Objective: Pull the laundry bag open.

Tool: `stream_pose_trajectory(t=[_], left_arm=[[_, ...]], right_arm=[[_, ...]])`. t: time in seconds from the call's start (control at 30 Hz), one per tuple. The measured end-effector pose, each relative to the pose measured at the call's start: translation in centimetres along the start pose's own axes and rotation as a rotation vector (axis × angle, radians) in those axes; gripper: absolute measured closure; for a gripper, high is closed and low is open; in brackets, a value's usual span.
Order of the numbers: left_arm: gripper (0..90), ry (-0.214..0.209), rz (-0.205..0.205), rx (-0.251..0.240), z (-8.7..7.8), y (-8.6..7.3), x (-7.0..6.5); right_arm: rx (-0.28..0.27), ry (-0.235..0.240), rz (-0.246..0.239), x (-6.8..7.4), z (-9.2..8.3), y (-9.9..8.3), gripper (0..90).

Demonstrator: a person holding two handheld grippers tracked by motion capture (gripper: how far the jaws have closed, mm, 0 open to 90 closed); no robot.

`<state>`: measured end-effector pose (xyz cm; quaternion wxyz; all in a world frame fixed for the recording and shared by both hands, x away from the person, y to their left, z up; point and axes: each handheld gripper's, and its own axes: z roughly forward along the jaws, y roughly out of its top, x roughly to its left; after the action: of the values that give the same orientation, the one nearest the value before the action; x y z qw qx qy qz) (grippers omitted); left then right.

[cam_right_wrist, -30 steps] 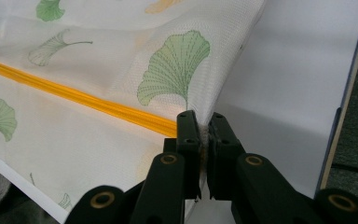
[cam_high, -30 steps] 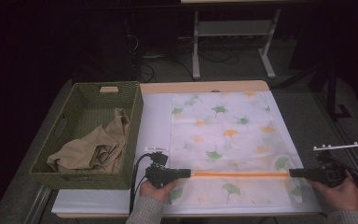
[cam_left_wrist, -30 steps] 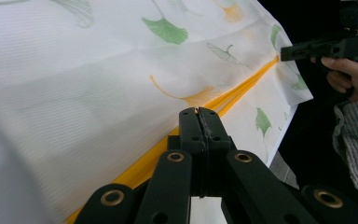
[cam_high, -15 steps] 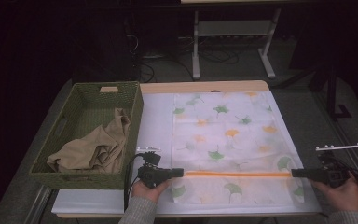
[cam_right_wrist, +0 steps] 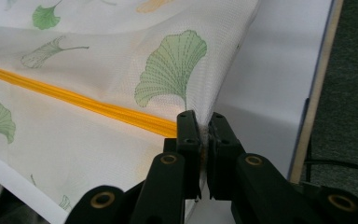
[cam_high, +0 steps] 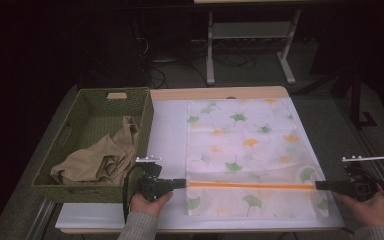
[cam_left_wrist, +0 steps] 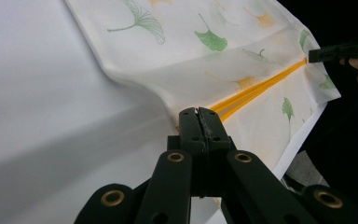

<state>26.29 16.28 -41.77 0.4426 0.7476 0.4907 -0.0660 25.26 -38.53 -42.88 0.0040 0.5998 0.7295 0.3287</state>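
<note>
Leaf-print mesh bag (cam_high: 245,150) lies flat on the white-covered worktop (cam_high: 167,130), just beside the green basket (cam_high: 75,145), on the side away from the basket's handle hole. Orange zipper line (cam_high: 250,185) runs across the bag near its person-side edge. Left tool (cam_high: 179,184) is pressed together on the zipper's end nearest the basket; in the left gripper view its jaws meet with the fabric edge pinched between them (cam_left_wrist: 199,122), and the cloth rises in a fold toward the tips. Right tool (cam_high: 321,185) is pinching the zipper's far end; in the right gripper view (cam_right_wrist: 204,125) the jaws stand almost together with a thin strip of mesh between them. The zipper line looks taut between the two grips. Beige cloth (cam_high: 100,157) sits crumpled in the basket, untouched. Judged step: lifting or folding the bag along the zipper line. Risks from here: both grips hold only a narrow bit of thin mesh at the very edge, so uneven pull, or one hand rising faster, could slip the fabric out of a tool and drop that side. Pulling the hands further apart could strain the mesh at the zipper seam. A lift toward the basket could catch the bag's hanging edge on the rim.
</note>
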Motion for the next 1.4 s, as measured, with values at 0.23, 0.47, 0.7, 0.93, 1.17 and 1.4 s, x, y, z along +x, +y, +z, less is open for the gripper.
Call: stream_pose_trajectory(t=[0.23, 0.47, 0.7, 0.93, 1.17, 1.4], left_arm=[[89.9, 0.044, 0.019, 0.016, 0.0, -0.4, 0.1], [88.8, 0.044, 0.022, 0.010, 0.0, -0.5, 0.4], [82.1, 0.034, 0.016, 0.000, -0.2, 0.0, 0.8], [76.9, 0.020, 0.009, -0.009, -0.1, 0.1, 0.9], [72.0, -0.003, 0.014, -0.006, -0.2, 0.6, 0.7], [64.1, -0.026, 0.014, -0.003, 0.1, 1.4, 0.4]], right_arm=[[0.017, 0.018, -0.011, 0.1, 0.7, 0.0, 84.1], [-0.015, 0.041, -0.070, 0.8, 0.1, 0.1, 73.6], [-0.035, 0.042, -0.078, 0.9, -0.9, -0.1, 66.8], [-0.075, 0.057, -0.128, 2.1, -1.7, 0.1, 61.6], [-0.069, 0.076, -0.175, 3.6, -1.5, 0.5, 56.5], [-0.053, 0.089, -0.237, 5.3, -0.7, 0.9, 49.7]])
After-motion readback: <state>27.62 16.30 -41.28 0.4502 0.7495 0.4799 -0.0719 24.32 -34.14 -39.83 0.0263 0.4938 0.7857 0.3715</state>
